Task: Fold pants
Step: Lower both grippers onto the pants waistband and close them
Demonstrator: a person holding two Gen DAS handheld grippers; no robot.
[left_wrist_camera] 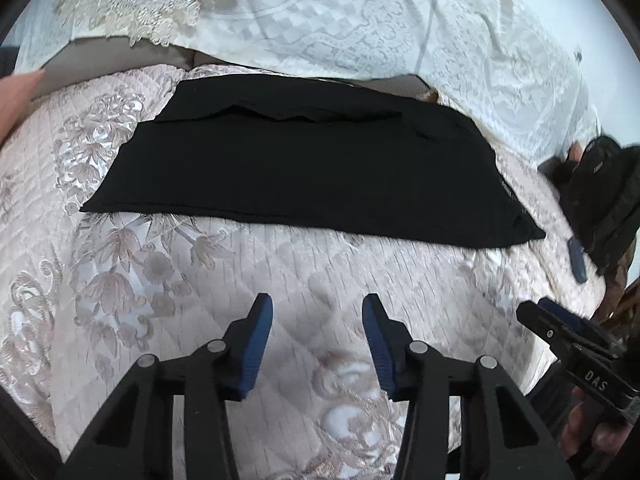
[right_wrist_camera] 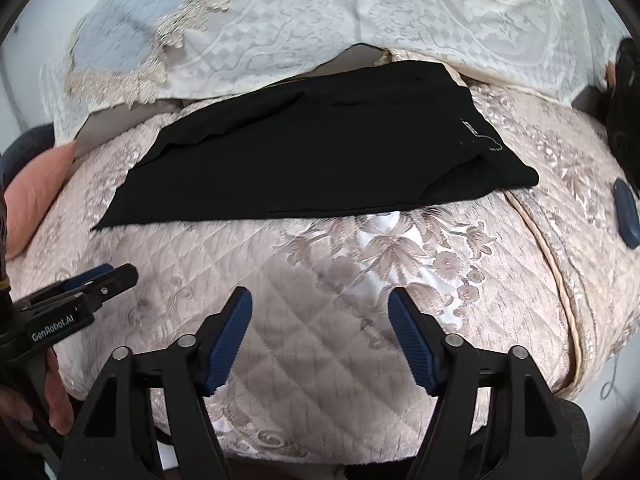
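I hold the left gripper (left_wrist_camera: pixel 317 308) and right gripper (right_wrist_camera: pixel 320 300) part-open, both empty, short of the black pants (left_wrist_camera: pixel 308 168) lying flat on the quilted cover (left_wrist_camera: pixel 168 280). I judge pinching the near edge evenly best.

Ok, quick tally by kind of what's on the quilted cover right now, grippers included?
Black pants, folded flat: 1
Quilted floral cover: 1
White lace cover behind the pants: 1
Grippers: 2, the left gripper and the right gripper, both open and holding nothing
Small dark blue object, right of the pants, unidentifiable: 1
Total: 6
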